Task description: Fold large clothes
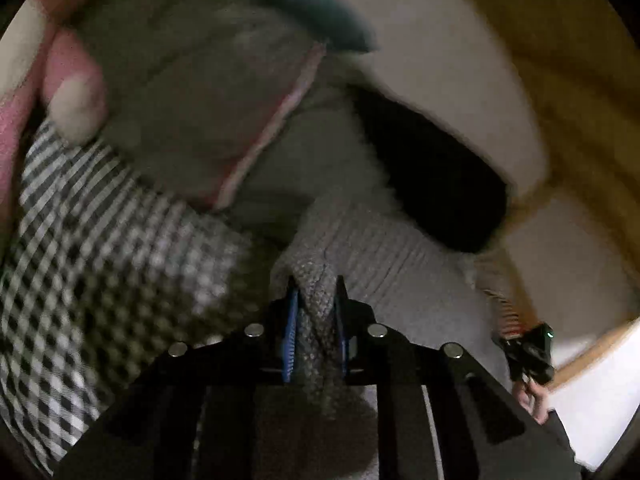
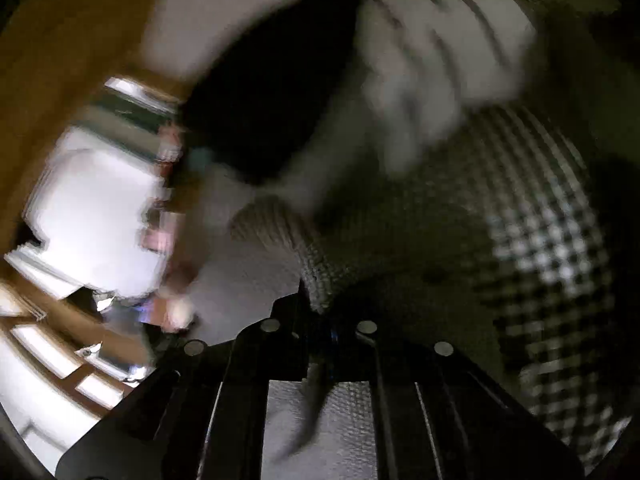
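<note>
A grey knitted garment (image 1: 384, 256) hangs in front of me. My left gripper (image 1: 316, 292) is shut on a bunched edge of it; the knit fills the gap between the blue pads (image 1: 291, 320). My right gripper (image 2: 316, 300) is shut on another edge of the same garment (image 2: 280, 224), and its fingertips are mostly hidden by the cloth. The right gripper also shows at the right edge of the left wrist view (image 1: 528, 352), pinching a ribbed cuff. Both views are blurred by motion.
A black-and-white checked cloth (image 1: 92, 248) lies below and to the left, also in the right wrist view (image 2: 540, 248). A grey blanket with pink trim (image 1: 192, 92) and a white pillow (image 1: 440, 64) lie beyond. Wooden furniture (image 2: 60, 60) stands left.
</note>
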